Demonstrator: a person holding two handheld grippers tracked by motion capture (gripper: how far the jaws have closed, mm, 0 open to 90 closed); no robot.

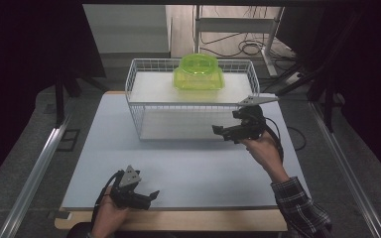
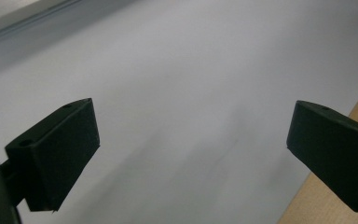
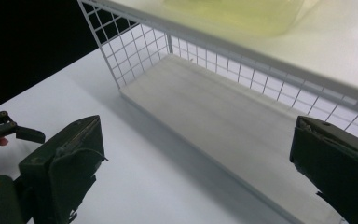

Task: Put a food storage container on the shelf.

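the green container (image 1: 198,72) sits on the top shelf of the white wire rack (image 1: 138,111), apparently placed, with the right gripper (image 1: 222,132) open and empty near the rack's front and the left gripper (image 1: 151,195) open and idle at the table's (image 1: 188,168) near edge.

The rack (image 1: 144,106) is white-coated wire mesh with matt shelves. The container (image 1: 198,72) is glossy translucent green plastic. The table (image 1: 188,173) surface is smooth, matt, with a wood edge.

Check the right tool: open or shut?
Open. In its own view the right tool has jaws wide apart, nothing between, facing the wire rack.
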